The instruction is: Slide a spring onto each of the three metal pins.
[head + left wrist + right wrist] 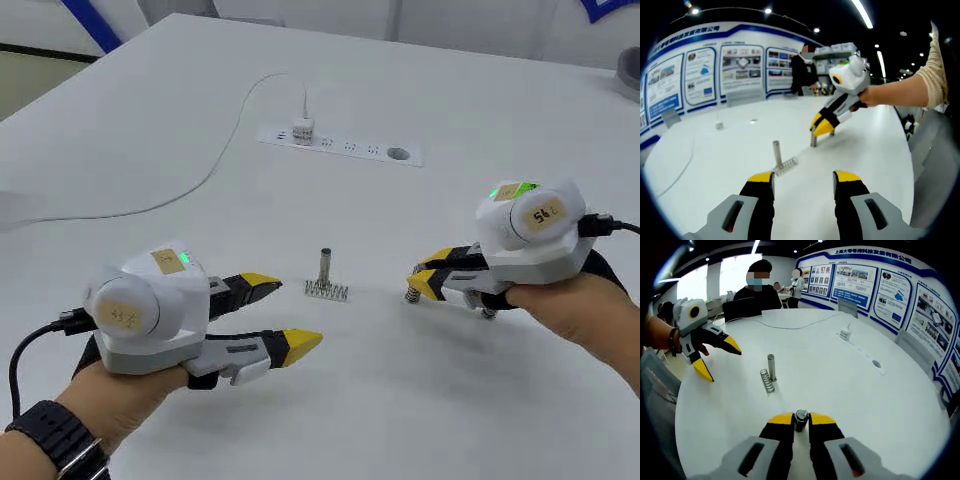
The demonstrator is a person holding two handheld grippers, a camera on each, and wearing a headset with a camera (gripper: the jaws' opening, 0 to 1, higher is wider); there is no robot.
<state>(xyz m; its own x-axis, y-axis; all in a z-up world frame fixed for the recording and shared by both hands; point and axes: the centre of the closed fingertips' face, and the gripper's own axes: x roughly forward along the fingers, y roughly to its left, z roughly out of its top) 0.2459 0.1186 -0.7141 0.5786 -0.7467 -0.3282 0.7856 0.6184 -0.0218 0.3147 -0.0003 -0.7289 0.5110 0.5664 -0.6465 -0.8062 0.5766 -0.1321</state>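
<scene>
White tabletop (450, 90) in the head view, where we've got one pin (325, 266) standing upright with a spring (327, 291) lying at its foot. Left gripper view: our left gripper (803, 176) has its jaws spread wide. Right gripper view: our right gripper (801, 421) is pinching a second pin (800, 415).

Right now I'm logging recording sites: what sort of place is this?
Probably a company showroom or exhibition hall: blue-trimmed wall display panels with posters, a large white meeting table and a long white power strip set in it.
</scene>
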